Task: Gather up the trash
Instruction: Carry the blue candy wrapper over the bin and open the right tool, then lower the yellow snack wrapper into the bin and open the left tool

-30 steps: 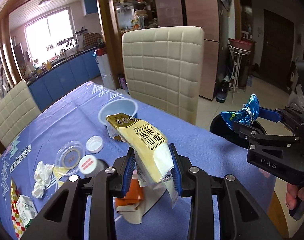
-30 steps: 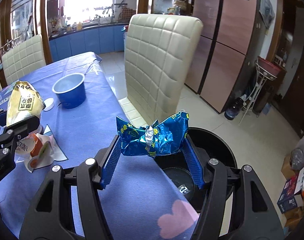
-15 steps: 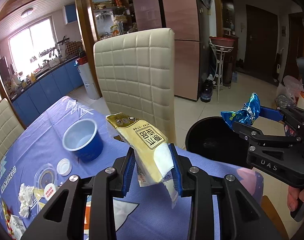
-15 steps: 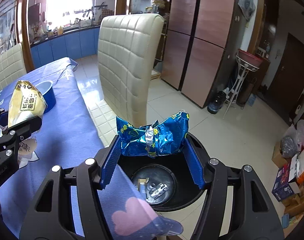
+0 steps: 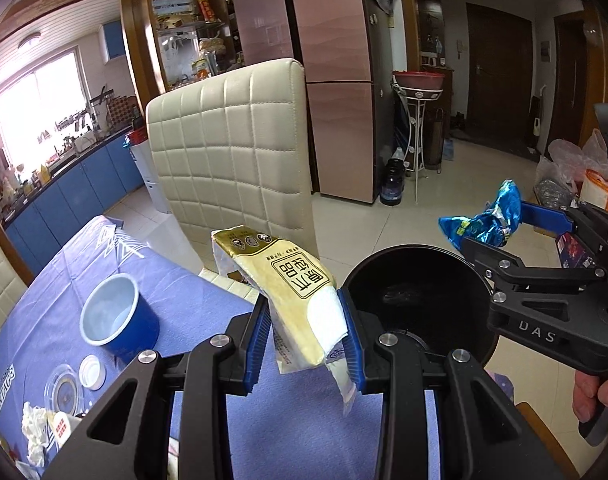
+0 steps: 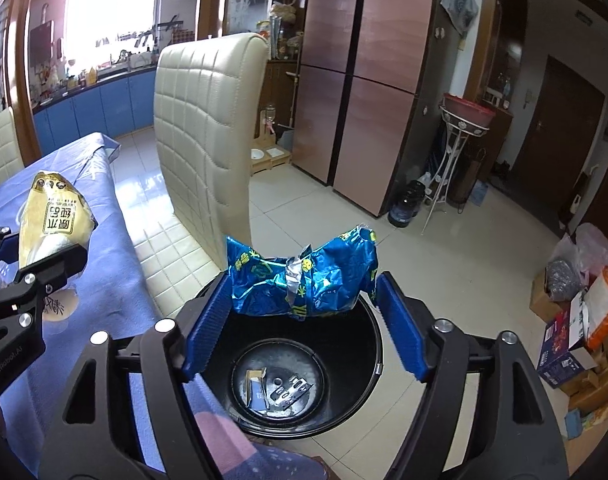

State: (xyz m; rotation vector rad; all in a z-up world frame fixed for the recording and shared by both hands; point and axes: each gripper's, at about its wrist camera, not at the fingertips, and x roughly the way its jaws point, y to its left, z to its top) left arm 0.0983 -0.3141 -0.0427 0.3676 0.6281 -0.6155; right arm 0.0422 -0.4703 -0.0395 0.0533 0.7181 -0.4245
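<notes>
My left gripper is shut on a yellow and white snack packet, held above the table's right edge beside the black trash bin. My right gripper holds a crumpled blue foil wrapper directly over the open bin. Its blue pads touch the wrapper's left end; a small gap shows at the right pad. The bin holds a few scraps at its bottom. The right gripper with the wrapper also shows in the left wrist view. The yellow packet shows at the left of the right wrist view.
A cream quilted chair stands behind the bin. The blue tablecloth carries a blue cup, lids and crumpled tissue. A pink fridge, a plant stand and boxes and bags stand on the tiled floor.
Both grippers swung right from the table toward the bin. The right gripper now hangs over the bin's opening and its jaws have widened slightly around the blue wrapper.
</notes>
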